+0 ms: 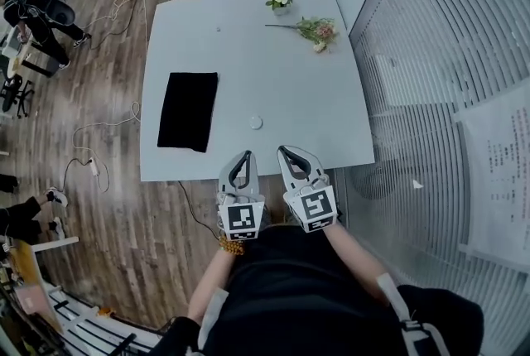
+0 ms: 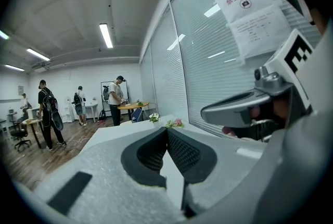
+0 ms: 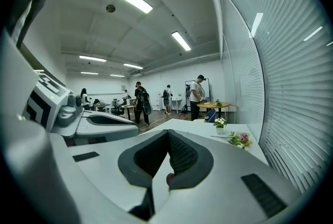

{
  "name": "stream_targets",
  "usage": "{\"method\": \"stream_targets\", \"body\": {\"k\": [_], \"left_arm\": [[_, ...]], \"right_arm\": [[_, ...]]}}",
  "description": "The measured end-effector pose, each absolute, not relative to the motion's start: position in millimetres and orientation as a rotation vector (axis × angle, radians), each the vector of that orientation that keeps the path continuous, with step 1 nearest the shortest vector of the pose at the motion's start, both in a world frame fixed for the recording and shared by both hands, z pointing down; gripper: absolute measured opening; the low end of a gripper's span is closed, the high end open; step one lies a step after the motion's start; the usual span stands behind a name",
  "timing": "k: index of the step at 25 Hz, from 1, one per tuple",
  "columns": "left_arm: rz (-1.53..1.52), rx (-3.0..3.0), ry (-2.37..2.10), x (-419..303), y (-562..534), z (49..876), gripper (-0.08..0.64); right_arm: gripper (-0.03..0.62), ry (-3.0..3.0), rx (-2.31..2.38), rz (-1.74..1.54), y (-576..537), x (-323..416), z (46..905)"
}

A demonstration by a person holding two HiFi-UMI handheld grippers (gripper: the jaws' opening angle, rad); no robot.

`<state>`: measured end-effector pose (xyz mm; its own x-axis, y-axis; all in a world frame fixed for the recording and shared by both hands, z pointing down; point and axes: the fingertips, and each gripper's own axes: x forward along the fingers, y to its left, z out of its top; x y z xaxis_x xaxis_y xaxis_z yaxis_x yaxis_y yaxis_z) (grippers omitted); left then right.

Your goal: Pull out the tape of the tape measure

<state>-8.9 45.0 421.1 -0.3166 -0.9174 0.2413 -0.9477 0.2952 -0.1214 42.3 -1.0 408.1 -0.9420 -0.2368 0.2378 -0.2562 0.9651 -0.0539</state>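
Note:
A small round white tape measure (image 1: 256,122) lies on the white table (image 1: 331,106), near its front edge. Both grippers hover side by side at that front edge, just short of the tape measure. The left gripper (image 1: 246,154) is shut, its dark pads meeting with nothing between them (image 2: 167,129). To its right, the right gripper (image 1: 282,150) is also shut and empty (image 3: 167,132). Each one shows in the other's view: the right gripper (image 2: 244,108) and the left gripper (image 3: 104,121). The tape measure is hidden behind the jaws in both gripper views.
A black cloth (image 1: 188,110) lies on the table's left side. A small pot of flowers (image 1: 280,0) and a loose flower sprig (image 1: 317,31) sit at the far end. Glass wall with blinds (image 1: 447,56) runs along the right. People (image 2: 48,111) stand far off; cables (image 1: 91,156) lie on the floor.

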Motion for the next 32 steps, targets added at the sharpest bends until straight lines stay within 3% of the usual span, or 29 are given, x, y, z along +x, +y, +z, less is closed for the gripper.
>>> {"method": "stream_targets", "body": {"k": [17,32], "left_arm": [[0.33,1.752,-2.405,-134.3,-10.2,455.9,0.007],[0.511,1.762,-2.096,-161.5,-18.9,589.6,0.033]], "right_arm": [[0.002,-2.748,0.675,0.099,-78.4,-22.9,428.4],[0.002,-2.608,0.835,0.16,-86.4,-30.0,474.5]]}}
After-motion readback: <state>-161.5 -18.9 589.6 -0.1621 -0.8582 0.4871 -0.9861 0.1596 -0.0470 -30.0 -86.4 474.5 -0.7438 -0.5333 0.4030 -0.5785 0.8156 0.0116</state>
